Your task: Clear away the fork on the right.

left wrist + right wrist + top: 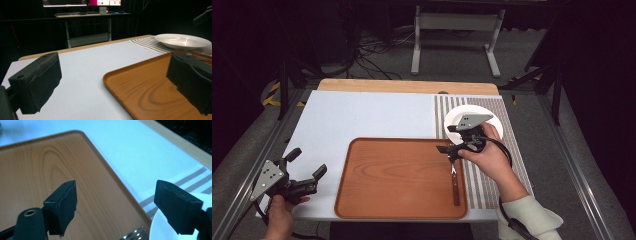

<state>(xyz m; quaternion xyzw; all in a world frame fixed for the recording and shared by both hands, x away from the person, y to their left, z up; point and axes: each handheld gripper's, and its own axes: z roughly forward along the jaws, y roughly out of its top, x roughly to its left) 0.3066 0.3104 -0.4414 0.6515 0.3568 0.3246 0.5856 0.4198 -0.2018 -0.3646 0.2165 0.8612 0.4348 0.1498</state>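
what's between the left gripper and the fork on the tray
Only bare wood of the tray lies between the left gripper and the fork, which rests along the tray's right side; the high view shows it.

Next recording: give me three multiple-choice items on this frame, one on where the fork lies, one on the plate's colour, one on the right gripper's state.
1. The fork lies:
A. along the tray's right edge
B. on the plate
C. on the bare white mat

2. The plate is:
A. blue
B. white
C. black

3. The right gripper is:
A. shut on the fork
B. shut on the plate
C. open, holding nothing

Key: 1 A, the high view shows it inside the tray by the right rim; 2 B, white in every view; 3 C, its jaws stand apart with nothing between them.
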